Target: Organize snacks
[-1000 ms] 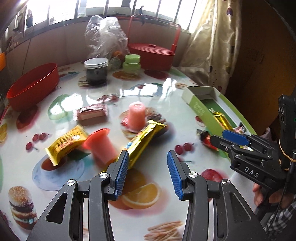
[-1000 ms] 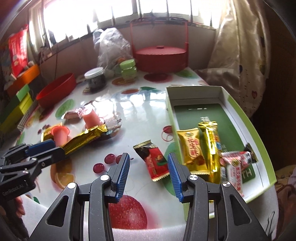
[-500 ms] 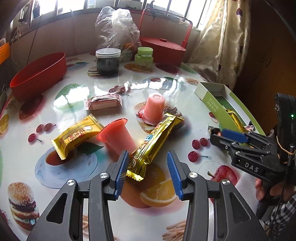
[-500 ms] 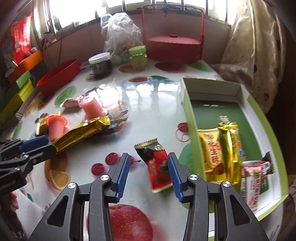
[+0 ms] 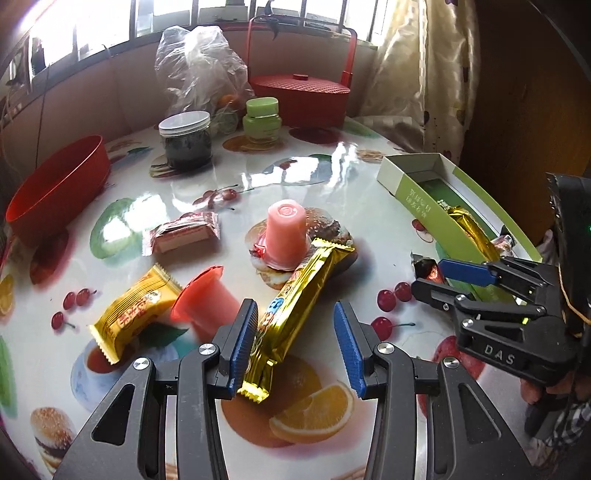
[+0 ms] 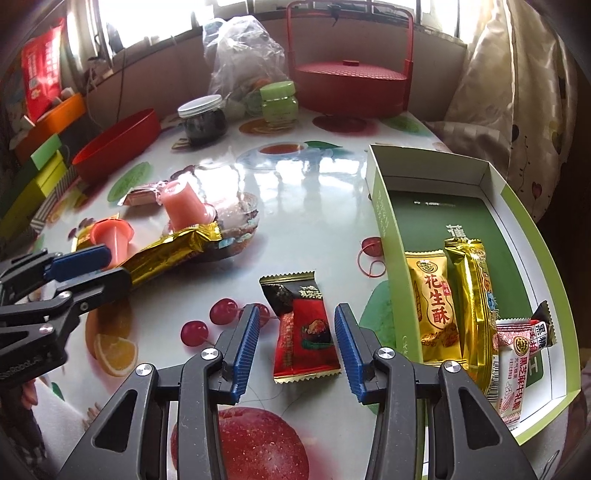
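Gold-wrapped snack bar (image 5: 295,302) lies between the left gripper's (image 5: 295,345) unclenched jaws; the right gripper (image 6: 295,345), also released, straddles a red packet (image 6: 303,332) beside the green box (image 6: 388,236).

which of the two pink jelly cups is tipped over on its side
The pink jelly cup nearest the left gripper, beside the yellow snack packet, lies on its side. The other jelly cup stands upside down on its rim, touching the long gold bar.

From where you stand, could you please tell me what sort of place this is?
Probably a home dining spot by a window: a table with a fruit-print cover, curtains beside the window, and a red lidded basket among jars and snacks.
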Demonstrator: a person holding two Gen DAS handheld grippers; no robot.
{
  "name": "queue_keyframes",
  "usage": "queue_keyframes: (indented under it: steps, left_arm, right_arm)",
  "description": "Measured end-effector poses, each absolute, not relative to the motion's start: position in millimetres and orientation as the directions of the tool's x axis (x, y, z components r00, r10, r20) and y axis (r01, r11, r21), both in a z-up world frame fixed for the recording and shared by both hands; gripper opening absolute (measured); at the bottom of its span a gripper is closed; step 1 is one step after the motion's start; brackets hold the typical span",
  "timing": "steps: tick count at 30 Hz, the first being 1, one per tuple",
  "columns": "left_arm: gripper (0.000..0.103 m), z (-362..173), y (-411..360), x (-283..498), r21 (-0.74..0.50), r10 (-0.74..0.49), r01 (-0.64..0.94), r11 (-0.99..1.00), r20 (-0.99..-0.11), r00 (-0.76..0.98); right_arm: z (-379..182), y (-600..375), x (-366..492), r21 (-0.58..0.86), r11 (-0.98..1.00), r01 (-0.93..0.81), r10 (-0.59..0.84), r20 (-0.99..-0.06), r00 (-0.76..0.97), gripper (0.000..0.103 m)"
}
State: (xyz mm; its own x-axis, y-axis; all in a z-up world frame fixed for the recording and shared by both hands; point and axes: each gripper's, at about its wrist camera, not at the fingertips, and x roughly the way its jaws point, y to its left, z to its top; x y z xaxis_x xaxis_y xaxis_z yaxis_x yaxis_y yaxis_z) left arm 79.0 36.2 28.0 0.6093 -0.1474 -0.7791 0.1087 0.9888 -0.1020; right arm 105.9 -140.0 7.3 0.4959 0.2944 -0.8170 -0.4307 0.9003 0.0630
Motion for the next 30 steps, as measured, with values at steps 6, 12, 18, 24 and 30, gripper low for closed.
queue_keyframes:
  steps: [6, 12, 18, 24, 30]
  left_arm:
    - [0.044, 20, 29, 91, -0.057, -0.127, 0.135, 0.989, -0.798, 0.589]
    - [0.044, 12, 22, 98, -0.041, -0.121, 0.151, 0.988, -0.812, 0.571]
    - [0.044, 5, 15, 102, -0.027, -0.114, 0.162, 0.986, -0.822, 0.558]
    - [0.044, 5, 11, 102, -0.027, -0.118, 0.169, 0.985, -0.819, 0.561]
    - [0.044, 4, 11, 102, -0.035, -0.121, 0.161, 0.986, -0.816, 0.565]
  right_arm:
    - [7, -140, 105, 0.066, 0.903, -0.425, 0.295, -0.814, 0.500, 0.042]
    - [7, -143, 104, 0.065, 0.909, -0.412, 0.288, -0.812, 0.508, 0.037]
    - [7, -145, 102, 0.061, 0.911, -0.408, 0.284, -0.810, 0.513, 0.034]
    - [7, -145, 102, 0.059, 0.912, -0.406, 0.282, -0.809, 0.516, 0.033]
    - [8, -147, 102, 0.060, 0.916, -0.397, 0.279, -0.807, 0.521, 0.029]
